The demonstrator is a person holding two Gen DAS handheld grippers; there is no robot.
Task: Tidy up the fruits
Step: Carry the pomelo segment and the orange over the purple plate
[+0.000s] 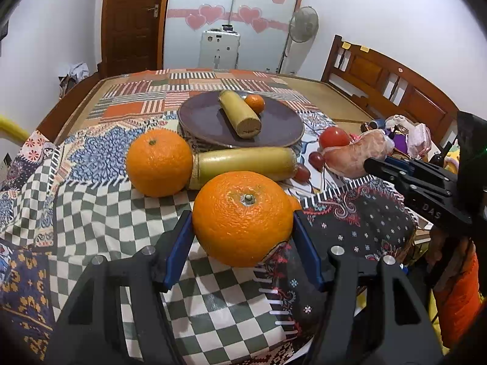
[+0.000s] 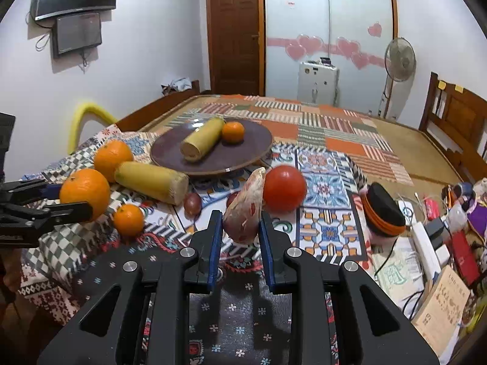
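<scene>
Partly hidden small orange behind gripped orange.

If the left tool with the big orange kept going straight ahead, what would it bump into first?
Probably the yellow-green stalk lying crosswise right behind the big orange that the left tool grips. The other orange sits a bit to the left, the purple plate farther back. Depth is hard to judge.

from my left wrist feed i can read "das" in pale letters on the black body of the right gripper, out at about three o'clock. the booklet at four o'clock in the right wrist feed carries printed characters, but they are too small for me to read.
</scene>
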